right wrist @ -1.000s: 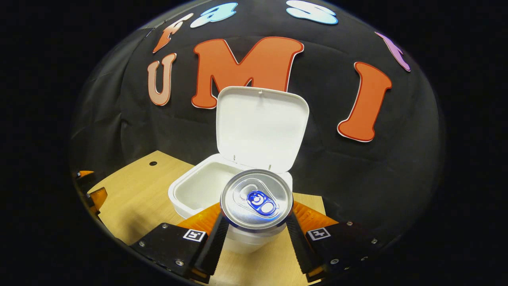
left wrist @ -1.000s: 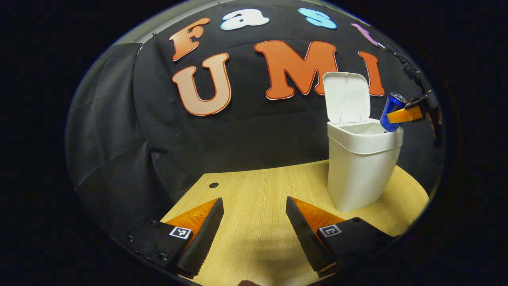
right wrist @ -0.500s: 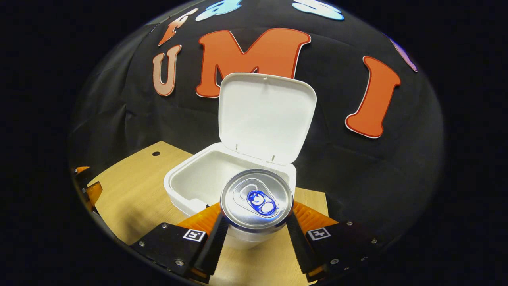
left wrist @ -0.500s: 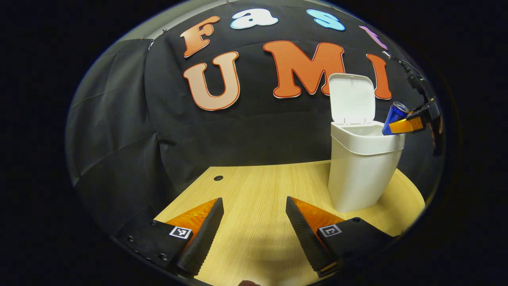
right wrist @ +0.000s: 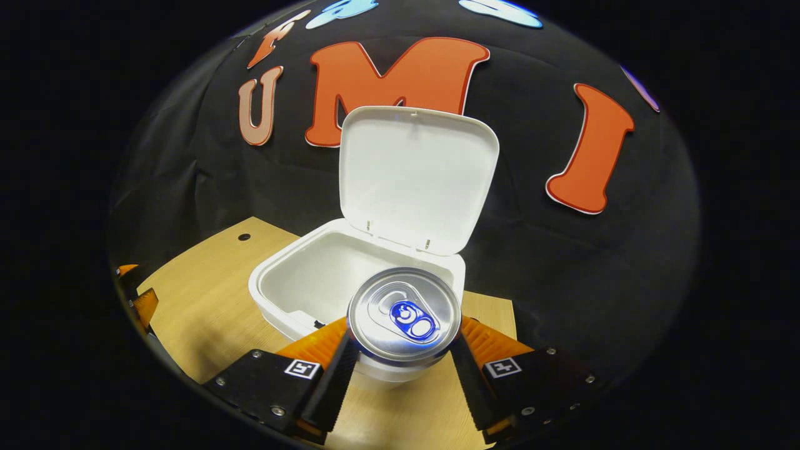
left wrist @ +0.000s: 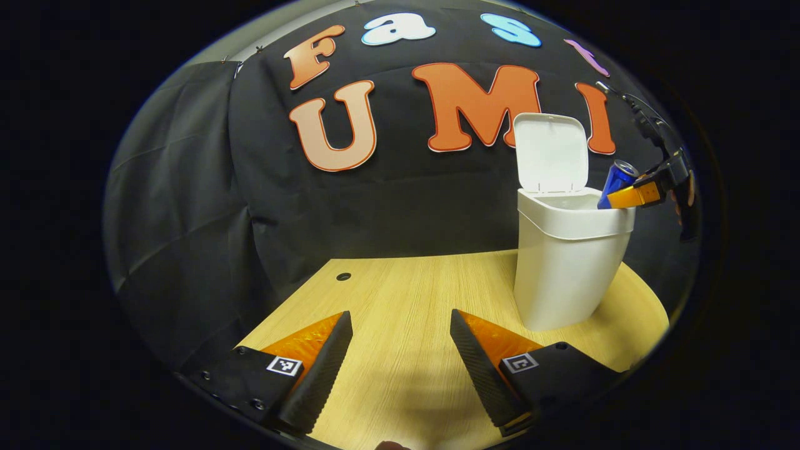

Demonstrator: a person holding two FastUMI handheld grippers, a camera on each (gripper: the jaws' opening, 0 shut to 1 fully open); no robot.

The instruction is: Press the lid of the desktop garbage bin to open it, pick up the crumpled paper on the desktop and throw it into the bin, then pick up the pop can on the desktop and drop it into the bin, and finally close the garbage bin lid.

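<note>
The white garbage bin (left wrist: 565,269) stands on the wooden desk with its lid (left wrist: 551,152) raised upright. In the right gripper view the bin's rim (right wrist: 269,306) lies just ahead, and the lid (right wrist: 415,178) stands behind the opening. My right gripper (right wrist: 403,369) is shut on the blue pop can (right wrist: 404,315), whose silver top faces the camera. In the left gripper view that can (left wrist: 615,181) tilts over the bin's right rim, held by the right gripper (left wrist: 631,197). My left gripper (left wrist: 400,356) stands open low over the desk, holding nothing. The inside of the bin is hidden.
The wooden desk (left wrist: 400,294) has a small round hole (left wrist: 343,276) near its back left edge. Black cloth forms the booth wall behind the bin. The left gripper (right wrist: 140,300) appears at the far left edge of the right gripper view.
The right gripper has carried the can closer over the bin's rim and lower. The left gripper has shifted slightly and stays open.
</note>
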